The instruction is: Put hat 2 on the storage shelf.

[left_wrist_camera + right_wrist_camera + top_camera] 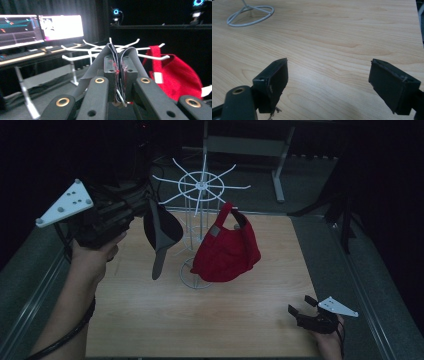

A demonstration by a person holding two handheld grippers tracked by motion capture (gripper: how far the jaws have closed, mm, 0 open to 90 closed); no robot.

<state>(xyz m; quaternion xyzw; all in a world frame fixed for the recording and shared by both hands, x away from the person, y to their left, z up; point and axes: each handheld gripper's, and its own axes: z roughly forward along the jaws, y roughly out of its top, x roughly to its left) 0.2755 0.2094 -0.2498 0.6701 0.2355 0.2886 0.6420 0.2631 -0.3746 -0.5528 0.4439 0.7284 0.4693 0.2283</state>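
High view: I hold the left tool clamped on the grey cap beside the white rack; a missed prong drops it, right tool idle, apart.

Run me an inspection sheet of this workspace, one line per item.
Surface: wooden table, bare near the person.
Job's things: grey cap held up beside white wire rack; red cap hangs on the rack.
Clutter: nothing seen.
Grippers: left tool shut on the grey cap's fabric; right tool open, low over the table.
Cables: black cable along the left forearm.
Surroundings: dark room, lit monitors.
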